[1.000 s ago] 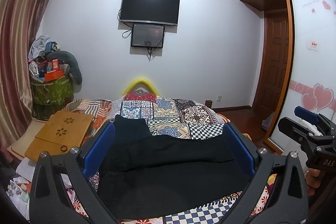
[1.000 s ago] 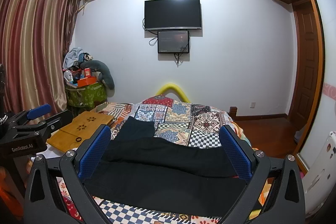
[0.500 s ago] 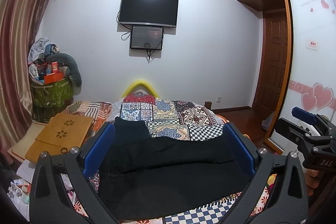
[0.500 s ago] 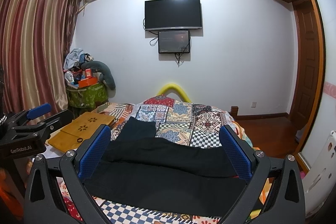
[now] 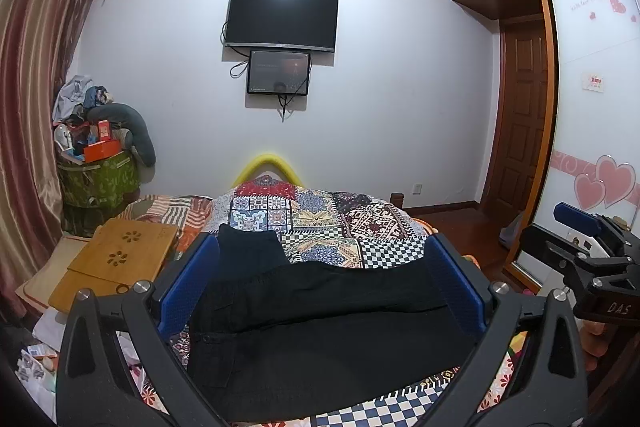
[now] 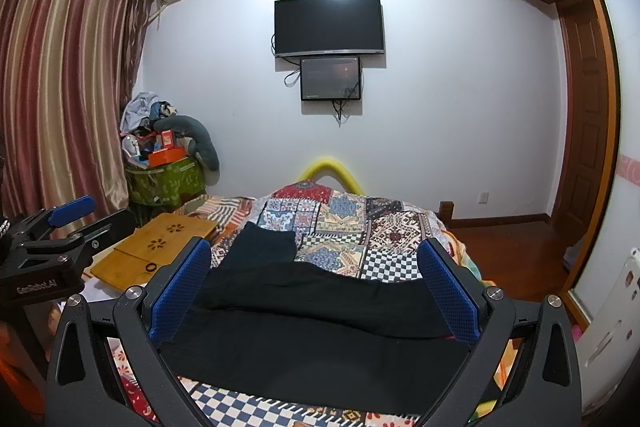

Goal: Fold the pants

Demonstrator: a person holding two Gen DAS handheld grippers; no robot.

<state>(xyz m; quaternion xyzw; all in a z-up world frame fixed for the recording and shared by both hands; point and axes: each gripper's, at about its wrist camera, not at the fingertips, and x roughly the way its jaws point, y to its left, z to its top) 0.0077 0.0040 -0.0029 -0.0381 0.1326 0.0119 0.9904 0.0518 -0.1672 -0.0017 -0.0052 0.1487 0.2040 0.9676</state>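
Observation:
Black pants [image 5: 320, 323] lie across the patchwork bedspread [image 5: 320, 215], one leg running right and a shorter part reaching toward the far end. My left gripper [image 5: 320, 283] hangs above them, open, its blue pads wide apart with nothing between. In the right wrist view the same pants [image 6: 316, 331] spread below my right gripper [image 6: 314, 287], which is open and empty too. The right gripper [image 5: 584, 247] shows at the right edge of the left wrist view; the left gripper [image 6: 60, 239] shows at the left edge of the right wrist view.
A wooden lap tray [image 5: 120, 263] rests on the bed's left side. A cluttered green bin [image 5: 96, 175] stands by the curtain. A wall TV [image 5: 282, 19], a wooden door [image 5: 520, 115] and a wardrobe with heart stickers [image 5: 600, 147] are beyond.
Both grippers have stayed open above the pants. The views shifted only slightly; the pants have not moved.

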